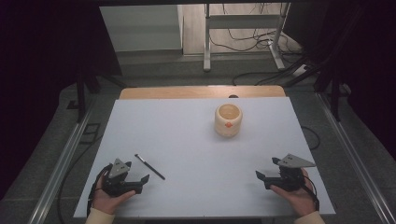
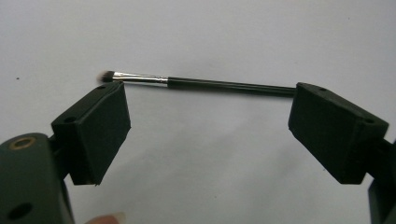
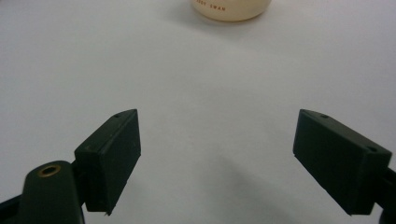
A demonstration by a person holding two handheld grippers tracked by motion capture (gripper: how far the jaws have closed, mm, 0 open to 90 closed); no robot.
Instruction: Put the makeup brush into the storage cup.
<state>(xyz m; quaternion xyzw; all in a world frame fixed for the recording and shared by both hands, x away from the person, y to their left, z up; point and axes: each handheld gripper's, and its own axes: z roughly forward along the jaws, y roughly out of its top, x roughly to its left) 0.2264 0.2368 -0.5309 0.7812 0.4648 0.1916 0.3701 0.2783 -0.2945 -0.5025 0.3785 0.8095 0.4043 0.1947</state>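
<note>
Matt white worktop; brush with shiny metal ferrule, glossy black handle; smooth cream cup; matt black pads.

The desk lies open all around the cream cup — bare surface to its left, right and near side. Well to the cup's near left, a thin brush lies flat — the one other obstacle.

A thin brush lies just beyond the left gripper's wide-apart jaws.
</note>
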